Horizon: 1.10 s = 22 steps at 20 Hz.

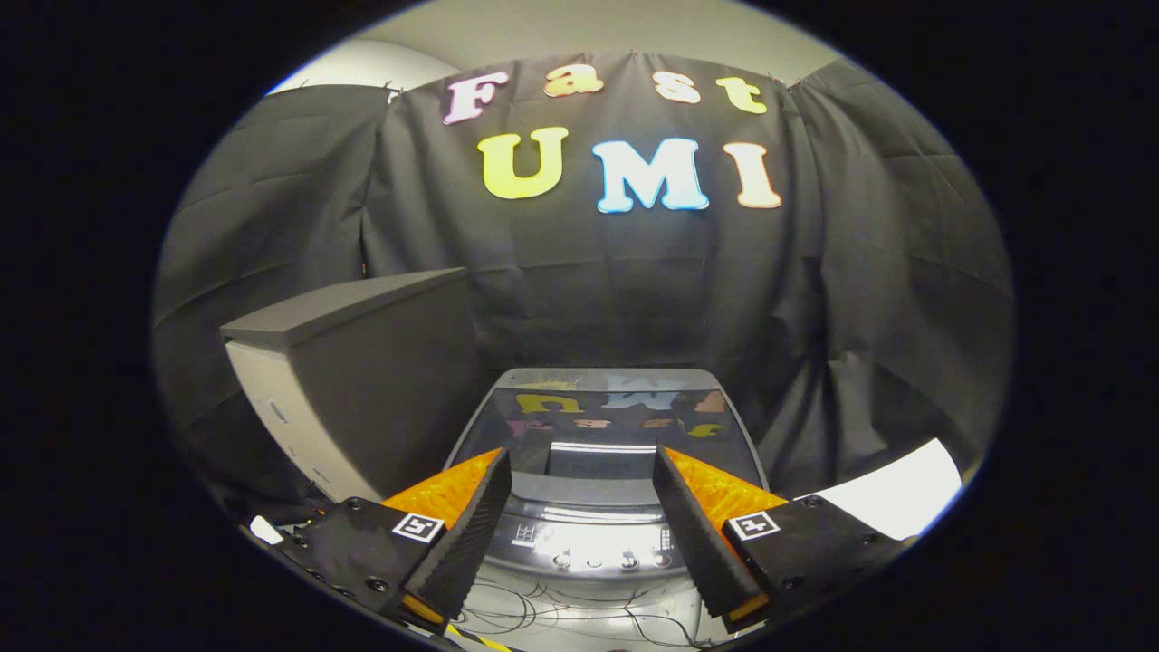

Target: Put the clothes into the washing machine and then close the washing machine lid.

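Observation:
A top-loading washing machine stands just ahead of my fingers, its dark glossy lid lying flat and shut, mirroring the wall behind. Its control panel with a row of small knobs lies between my fingers. My gripper is open, with a wide gap and nothing held. I see no clothes on or around the machine.
A grey box-shaped cabinet stands to the left of the machine, taller than its lid. Thin black cables trail over the pale surface below the control panel. A white sheet lies to the right, beyond the right finger.

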Available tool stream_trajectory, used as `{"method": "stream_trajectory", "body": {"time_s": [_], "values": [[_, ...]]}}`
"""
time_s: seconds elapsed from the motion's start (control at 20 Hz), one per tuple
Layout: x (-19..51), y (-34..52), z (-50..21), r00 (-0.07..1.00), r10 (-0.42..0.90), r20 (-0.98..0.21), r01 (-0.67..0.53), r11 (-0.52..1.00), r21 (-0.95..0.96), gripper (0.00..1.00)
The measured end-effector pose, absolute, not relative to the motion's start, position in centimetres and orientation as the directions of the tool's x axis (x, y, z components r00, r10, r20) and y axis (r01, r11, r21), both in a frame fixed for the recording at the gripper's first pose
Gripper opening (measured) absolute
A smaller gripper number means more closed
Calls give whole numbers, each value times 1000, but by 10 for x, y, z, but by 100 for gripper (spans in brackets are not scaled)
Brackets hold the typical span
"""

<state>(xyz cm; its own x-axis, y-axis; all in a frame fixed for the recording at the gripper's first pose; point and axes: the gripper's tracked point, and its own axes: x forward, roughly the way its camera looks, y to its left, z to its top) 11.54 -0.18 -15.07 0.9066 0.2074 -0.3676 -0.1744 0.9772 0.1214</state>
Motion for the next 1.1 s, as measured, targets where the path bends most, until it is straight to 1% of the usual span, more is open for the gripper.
{"method": "stream_trajectory", "body": {"time_s": [0.35, 0.55, 0.8, 0.9, 1.1], "values": [[29, -24, -85, 962, 194, -193, -178, 979, 100, 98], [-11, -39, -68, 979, 181, -91, -176, 983, 59, 98], [-52, -46, -84, 982, 146, -116, -140, 988, 61, 98], [-58, -49, -91, 982, 133, -137, -129, 991, 35, 99], [-59, -55, -90, 983, 122, -140, -113, 991, 68, 99]]}}
